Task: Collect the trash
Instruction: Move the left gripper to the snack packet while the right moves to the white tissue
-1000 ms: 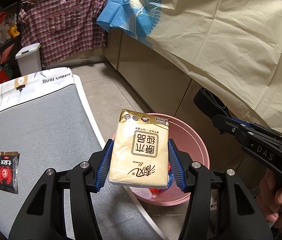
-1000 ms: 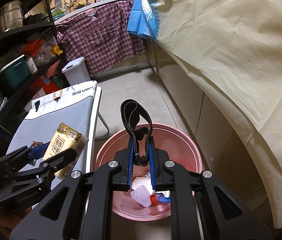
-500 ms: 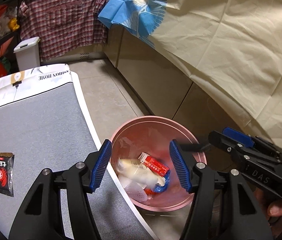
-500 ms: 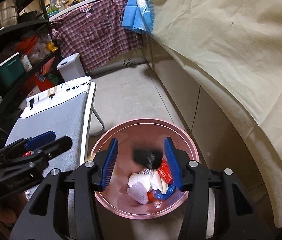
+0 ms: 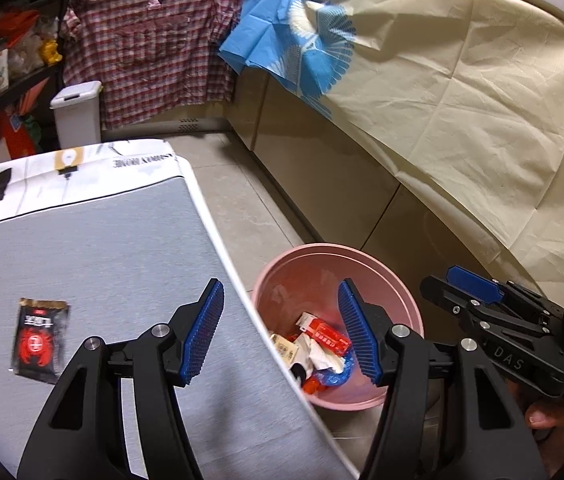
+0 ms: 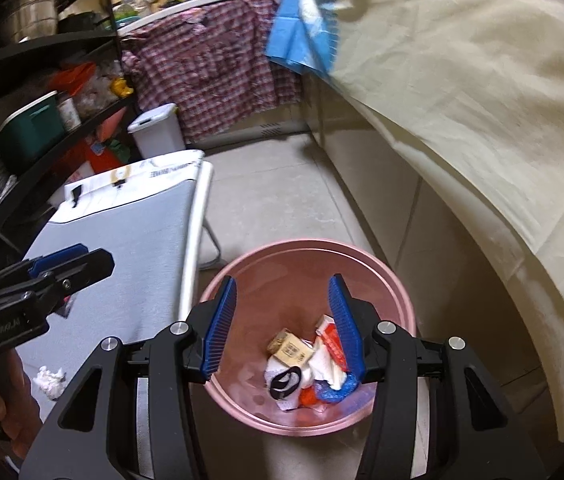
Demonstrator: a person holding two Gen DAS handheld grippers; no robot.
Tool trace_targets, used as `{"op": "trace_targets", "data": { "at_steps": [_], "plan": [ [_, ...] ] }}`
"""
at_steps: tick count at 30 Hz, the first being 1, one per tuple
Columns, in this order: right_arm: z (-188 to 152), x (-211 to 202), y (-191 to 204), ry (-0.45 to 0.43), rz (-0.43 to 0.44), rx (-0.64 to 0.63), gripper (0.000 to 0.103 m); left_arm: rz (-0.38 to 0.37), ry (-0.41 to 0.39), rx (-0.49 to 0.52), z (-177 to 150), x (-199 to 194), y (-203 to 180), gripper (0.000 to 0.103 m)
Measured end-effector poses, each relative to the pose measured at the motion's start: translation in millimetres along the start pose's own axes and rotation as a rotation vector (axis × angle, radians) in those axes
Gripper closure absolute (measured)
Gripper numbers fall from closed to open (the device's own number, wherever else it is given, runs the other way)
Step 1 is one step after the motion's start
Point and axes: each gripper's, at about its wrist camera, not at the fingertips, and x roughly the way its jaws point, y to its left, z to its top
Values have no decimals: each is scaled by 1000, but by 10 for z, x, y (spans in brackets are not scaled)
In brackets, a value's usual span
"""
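Observation:
A pink bin (image 5: pixel 398 280) (image 6: pixel 394 280) stands on the floor beside the grey table (image 5: pixel 81 248) (image 6: pixel 129 248). Inside it lie a yellow tissue pack (image 6: pixel 292 351), a black strap (image 6: pixel 285 381), a red box (image 5: pixel 330 336) and other wrappers. My left gripper (image 5: pixel 279 336) is open and empty over the table's right edge. My right gripper (image 6: pixel 282 326) is open and empty above the bin. A black and red sachet (image 5: pixel 39 339) lies on the table at the left. A crumpled white tissue (image 6: pixel 50 377) lies on the table near my left hand.
A cream cloth (image 5: pixel 462 100) covers the counter on the right. A small white lidded bin (image 5: pixel 77 114) and hanging plaid shirts (image 5: pixel 149 48) are at the back. Dark shelves (image 6: pixel 21 92) with clutter stand at the left.
My left gripper opened and dropped the tissue pack into the bin, then swung left over the table edge. My right gripper opened and dropped the black strap into the bin.

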Motion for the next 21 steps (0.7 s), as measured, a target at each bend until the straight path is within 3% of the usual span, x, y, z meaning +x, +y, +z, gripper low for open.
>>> {"op": "trace_targets", "data": {
  "at_steps": [9, 12, 21],
  "plan": [
    [-74, -124, 540, -40, 93, -57, 54, 98, -34, -68, -63, -512, 672, 53],
    [-149, -136, 795, -37, 151, -54, 58, 137, -43, -109, -120, -725, 979, 67],
    [-576, -83, 1757, -6, 314, -192, 66, 282, -80, -243, -422, -1347, 1914, 80]
  ]
}}
